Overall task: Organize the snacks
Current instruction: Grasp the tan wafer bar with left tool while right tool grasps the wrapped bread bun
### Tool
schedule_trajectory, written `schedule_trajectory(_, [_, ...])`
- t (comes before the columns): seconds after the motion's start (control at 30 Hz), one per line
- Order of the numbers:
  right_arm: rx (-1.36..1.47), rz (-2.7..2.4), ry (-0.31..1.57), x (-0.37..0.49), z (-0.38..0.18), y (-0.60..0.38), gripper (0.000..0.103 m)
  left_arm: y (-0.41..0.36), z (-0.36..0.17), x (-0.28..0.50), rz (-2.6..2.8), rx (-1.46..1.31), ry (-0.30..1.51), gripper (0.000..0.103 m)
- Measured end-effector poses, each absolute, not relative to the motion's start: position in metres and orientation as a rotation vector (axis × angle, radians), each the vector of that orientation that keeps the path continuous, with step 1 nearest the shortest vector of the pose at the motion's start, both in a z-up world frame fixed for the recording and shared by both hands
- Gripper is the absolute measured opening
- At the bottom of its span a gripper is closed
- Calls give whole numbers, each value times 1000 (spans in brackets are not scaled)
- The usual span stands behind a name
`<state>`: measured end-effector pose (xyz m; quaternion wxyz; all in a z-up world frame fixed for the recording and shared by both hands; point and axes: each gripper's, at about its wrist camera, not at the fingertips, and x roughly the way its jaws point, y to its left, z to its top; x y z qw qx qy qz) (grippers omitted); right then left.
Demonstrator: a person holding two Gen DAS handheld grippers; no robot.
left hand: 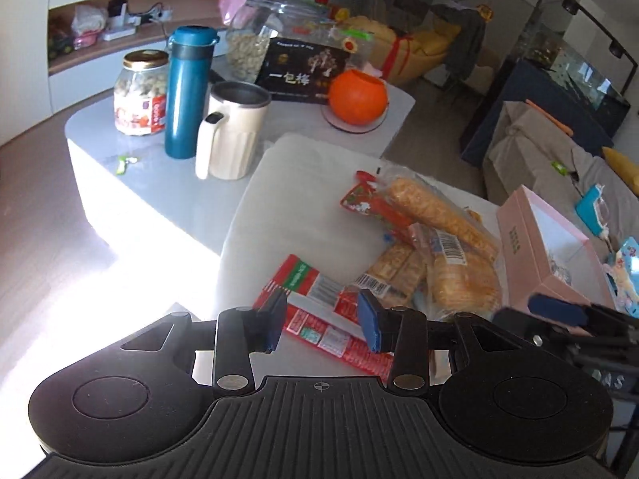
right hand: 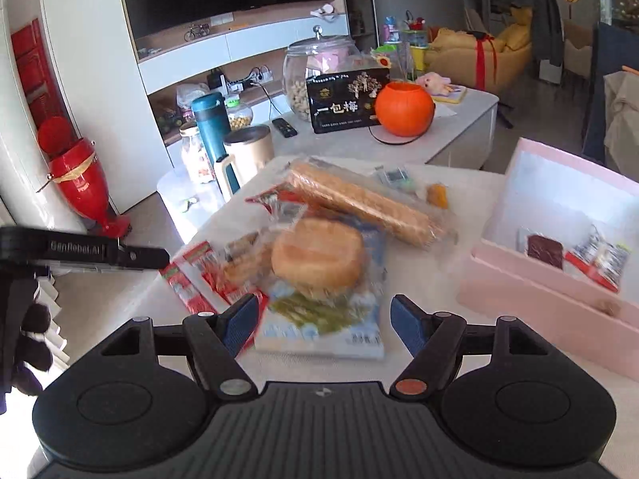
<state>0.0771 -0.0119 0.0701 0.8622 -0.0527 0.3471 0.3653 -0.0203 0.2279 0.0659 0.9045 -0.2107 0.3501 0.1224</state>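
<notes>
Left gripper (left hand: 325, 325) part-open, empty, over red packets (left hand: 319, 319); right gripper (right hand: 323, 325) wide, empty

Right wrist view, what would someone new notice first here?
Probably the pile of wrapped snacks in the middle of the white cloth, with a round bun pack on top, just ahead of the open right tongs. Next, the pink box on the right, a few packets already inside, and the bright orange pumpkin on the table behind.
</notes>
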Motion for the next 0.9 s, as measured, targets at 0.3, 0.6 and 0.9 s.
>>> schedule_trajectory(0.3, [-149,753,797,126,56,39,72,228,48,-31,273,-511,748,43])
schedule_trajectory(0.6, [-281,767,742,44,47,-64,64,217,27,3,251,-501,760,44])
schedule_trajectory(0.9, [-196,566,718,32,34,-142,81,184,39,26,293,-342,675,44])
